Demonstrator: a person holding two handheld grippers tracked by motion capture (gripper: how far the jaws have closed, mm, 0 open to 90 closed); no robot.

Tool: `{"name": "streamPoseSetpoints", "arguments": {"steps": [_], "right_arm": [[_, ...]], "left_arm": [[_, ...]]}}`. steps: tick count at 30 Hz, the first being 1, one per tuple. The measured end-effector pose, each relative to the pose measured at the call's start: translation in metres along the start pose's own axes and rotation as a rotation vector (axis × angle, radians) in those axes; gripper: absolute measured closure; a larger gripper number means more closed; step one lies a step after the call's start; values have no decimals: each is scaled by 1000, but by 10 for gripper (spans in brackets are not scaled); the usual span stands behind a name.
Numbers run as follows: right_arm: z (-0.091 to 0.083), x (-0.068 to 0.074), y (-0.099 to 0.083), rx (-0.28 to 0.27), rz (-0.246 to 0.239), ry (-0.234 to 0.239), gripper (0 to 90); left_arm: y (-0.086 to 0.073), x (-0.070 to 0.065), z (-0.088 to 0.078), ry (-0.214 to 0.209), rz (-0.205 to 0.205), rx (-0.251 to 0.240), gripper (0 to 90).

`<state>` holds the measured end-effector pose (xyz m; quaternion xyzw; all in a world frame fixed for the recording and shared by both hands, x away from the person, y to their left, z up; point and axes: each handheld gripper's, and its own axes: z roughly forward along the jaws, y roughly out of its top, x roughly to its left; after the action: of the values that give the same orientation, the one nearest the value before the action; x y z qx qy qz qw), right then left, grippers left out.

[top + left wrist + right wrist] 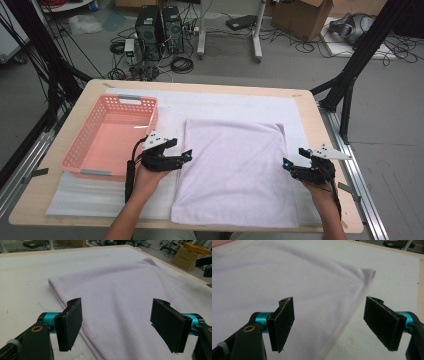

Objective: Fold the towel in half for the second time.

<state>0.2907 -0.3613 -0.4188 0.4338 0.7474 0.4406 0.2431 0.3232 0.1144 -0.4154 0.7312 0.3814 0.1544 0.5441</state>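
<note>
We see a folded lilac towel (234,172) lying flat in the centre of the high view, on a white mat (225,105) that covers most of a wooden table (310,107). The towel's near edge reaches almost to the bottom edge of the table.

The left gripper (186,156) sits left of centre in the high view, at the towel's left edge, held in the person's left hand (147,177). In the left gripper view (116,323) we see its two black jaws standing wide apart, nothing pressed between them; the towel's stitched left edge runs under the left jaw and the cloth fills the gap behind.

The right gripper (285,164) sits at the right of the high view, at the towel's right edge. In the right gripper view (328,325) its jaws are likewise apart and gripping nothing; the hemmed edge runs diagonally between them from lower centre to a rolled corner at upper right.

A pink plastic basket (80,145) stands at the left of the high view, just beside the left gripper.
</note>
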Motion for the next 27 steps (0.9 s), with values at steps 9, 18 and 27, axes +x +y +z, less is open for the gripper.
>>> {"name": "streamPoseSetpoints", "arguments": {"steps": [9,18,27], "right_arm": [[12,-11,10,25,9,2,234],[34,-31,27,61,34,0,234],[55,-51,39,94,62,16,234]], "left_arm": [[16,5,33,27,-6,42,294],[21,35,62,89,-50,41,302],[32,53,77,126,-93,102,272]]}}
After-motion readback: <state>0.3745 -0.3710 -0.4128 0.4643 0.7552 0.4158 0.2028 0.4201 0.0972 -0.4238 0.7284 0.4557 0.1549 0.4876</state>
